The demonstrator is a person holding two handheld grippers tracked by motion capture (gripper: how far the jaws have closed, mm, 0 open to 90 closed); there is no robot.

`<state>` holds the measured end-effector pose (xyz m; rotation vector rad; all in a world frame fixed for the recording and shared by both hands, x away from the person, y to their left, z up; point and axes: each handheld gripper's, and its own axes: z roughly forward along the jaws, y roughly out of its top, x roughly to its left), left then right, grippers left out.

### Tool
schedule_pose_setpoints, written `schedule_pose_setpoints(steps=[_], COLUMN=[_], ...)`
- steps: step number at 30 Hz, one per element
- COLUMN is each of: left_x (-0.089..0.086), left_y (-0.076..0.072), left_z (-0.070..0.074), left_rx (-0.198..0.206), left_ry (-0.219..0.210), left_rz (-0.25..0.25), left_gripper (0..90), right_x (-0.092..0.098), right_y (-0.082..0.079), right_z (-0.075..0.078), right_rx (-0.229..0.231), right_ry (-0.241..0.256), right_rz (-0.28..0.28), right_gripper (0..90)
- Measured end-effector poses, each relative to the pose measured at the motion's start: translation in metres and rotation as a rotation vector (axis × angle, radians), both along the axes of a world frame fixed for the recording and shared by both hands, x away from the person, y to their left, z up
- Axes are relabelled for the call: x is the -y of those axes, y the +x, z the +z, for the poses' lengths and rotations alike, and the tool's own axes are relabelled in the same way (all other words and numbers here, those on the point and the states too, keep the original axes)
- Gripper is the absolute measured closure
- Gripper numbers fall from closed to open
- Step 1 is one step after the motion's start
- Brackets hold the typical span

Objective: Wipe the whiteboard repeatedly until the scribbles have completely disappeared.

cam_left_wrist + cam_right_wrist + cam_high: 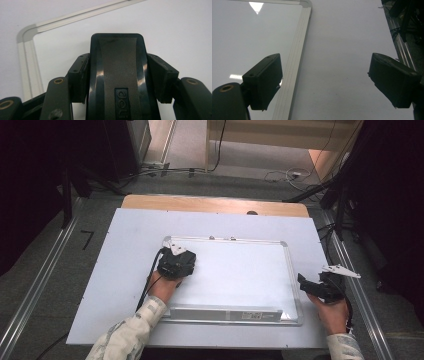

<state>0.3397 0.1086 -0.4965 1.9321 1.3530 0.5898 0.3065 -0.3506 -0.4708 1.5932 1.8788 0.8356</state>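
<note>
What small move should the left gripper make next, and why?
Probably sweep the eraser rightward across the whiteboard. The left gripper is shut on it near the board's far left corner, while the right gripper waits open beside the right frame.

The high view is dim and soft, with dark, underexposed corners and brighter floor at the top centre. In the right gripper view, the whiteboard (249, 37) carries a bright triangular glare patch near the top edge and a smaller one lower left. In the left gripper view, the near eraser (117, 75) is dark and slightly blurred.
</note>
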Motion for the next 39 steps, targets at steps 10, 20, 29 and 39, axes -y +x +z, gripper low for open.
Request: schedule_pose_setpoints(steps=[10,20,29,39], left_x=[-0.013,-0.017,-0.016,-0.022], left_y=[0.015,0.026,0.029,0.023], left_z=[0.000,0.002,0.003,0.032], left_rx=[0.001,-0.004,-0.004,0.062], left_ry=[0.003,0.010,0.034,-0.020], left_rz=[0.096,0.155,0.157,0.150], left_gripper=[40.8,40.9,41.0,40.9], right_x=[0.000,0.000,0.001,0.000], right_y=[0.000,0.001,0.001,0.001], right_z=[0.000,0.000,0.000,0.000], right_rx=[-0.002,0.000,-0.002,-0.001], right_ry=[0.002,0.001,0.002,0.002], right_rz=[-0.002,-0.001,-0.005,-0.003], right_gripper=[10.5,10.5,10.5,10.5])
